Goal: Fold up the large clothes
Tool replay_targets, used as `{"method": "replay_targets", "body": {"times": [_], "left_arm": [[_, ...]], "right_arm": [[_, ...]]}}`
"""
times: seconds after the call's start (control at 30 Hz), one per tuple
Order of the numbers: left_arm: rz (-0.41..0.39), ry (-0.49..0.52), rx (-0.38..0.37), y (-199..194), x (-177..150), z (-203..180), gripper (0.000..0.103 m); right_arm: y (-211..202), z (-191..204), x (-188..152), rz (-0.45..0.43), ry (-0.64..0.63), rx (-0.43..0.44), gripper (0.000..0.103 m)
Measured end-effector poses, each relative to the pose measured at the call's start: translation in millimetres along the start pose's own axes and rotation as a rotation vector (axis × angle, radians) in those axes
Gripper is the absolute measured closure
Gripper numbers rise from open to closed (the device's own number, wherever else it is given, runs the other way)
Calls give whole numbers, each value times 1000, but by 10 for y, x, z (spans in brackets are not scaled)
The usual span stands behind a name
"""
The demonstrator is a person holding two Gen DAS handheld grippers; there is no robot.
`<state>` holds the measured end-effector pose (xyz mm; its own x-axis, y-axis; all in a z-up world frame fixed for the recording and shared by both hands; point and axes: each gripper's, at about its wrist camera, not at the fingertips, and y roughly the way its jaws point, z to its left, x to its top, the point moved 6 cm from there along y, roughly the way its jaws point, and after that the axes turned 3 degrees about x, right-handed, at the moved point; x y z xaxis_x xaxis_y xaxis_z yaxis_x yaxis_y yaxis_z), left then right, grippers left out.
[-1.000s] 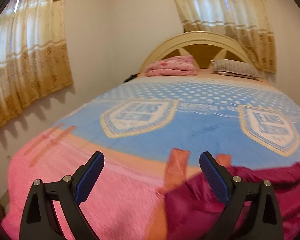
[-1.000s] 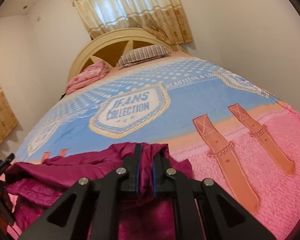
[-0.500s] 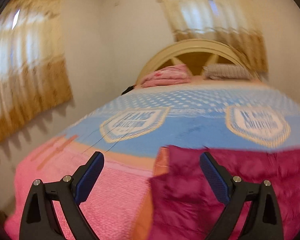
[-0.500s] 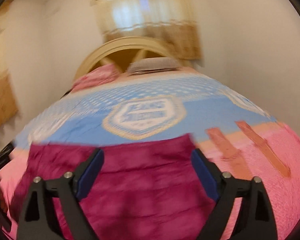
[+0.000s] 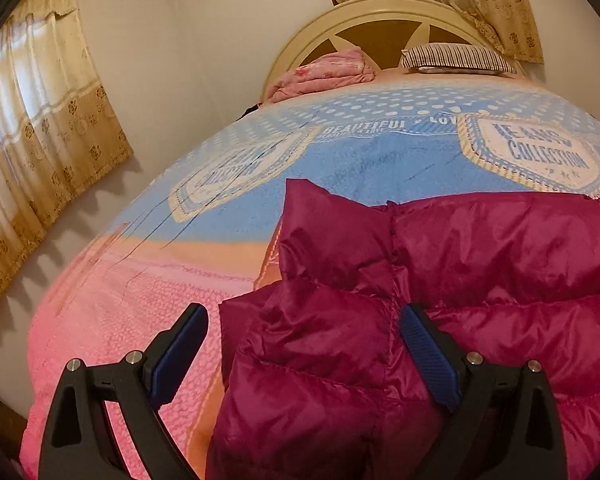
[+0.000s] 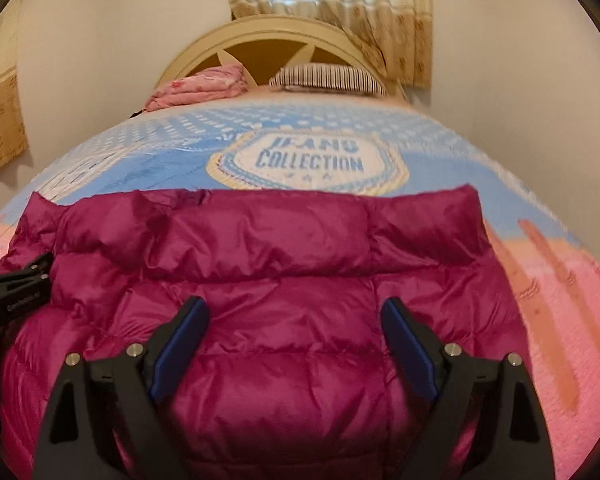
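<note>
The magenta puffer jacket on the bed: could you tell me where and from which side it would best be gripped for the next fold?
Probably the puffer jacket by its far right corner, coming in from the right over the bedspread. That corner lies flat, free and thin; the padded middle looks too bulky to pinch.

The left gripper [image 5: 303, 342] points forward and tilts downward. Its two black fingers come up from 7 and 5 o'clock in its own wrist view, and the blue pads [image 5: 179, 354] stand wide apart with nothing pressed between them. The right gripper [image 6: 295, 336] has the same downward tilt, fingers rising from 7 and 5 o'clock, jaws spread wide and gripping nothing, blue pads [image 6: 410, 348] facing each other across the gap. In the right wrist view, the left gripper shows at 9 o'clock, at the picture's edge, level with the right gripper's fingertips.
</note>
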<state>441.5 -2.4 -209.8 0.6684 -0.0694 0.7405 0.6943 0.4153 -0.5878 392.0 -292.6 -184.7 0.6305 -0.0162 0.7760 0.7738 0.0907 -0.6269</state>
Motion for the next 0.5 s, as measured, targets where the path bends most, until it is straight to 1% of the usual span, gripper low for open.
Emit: {"method": "replay_targets", "body": {"times": [0.27,0.5], "left_arm": [[45,27,6,90,-42,-103,3],[83,60,22,172,-51,-152,1]], "right_arm": [[164,-10,-25,53,35,24,12],[278,19,-63,100,28,1,10]]}}
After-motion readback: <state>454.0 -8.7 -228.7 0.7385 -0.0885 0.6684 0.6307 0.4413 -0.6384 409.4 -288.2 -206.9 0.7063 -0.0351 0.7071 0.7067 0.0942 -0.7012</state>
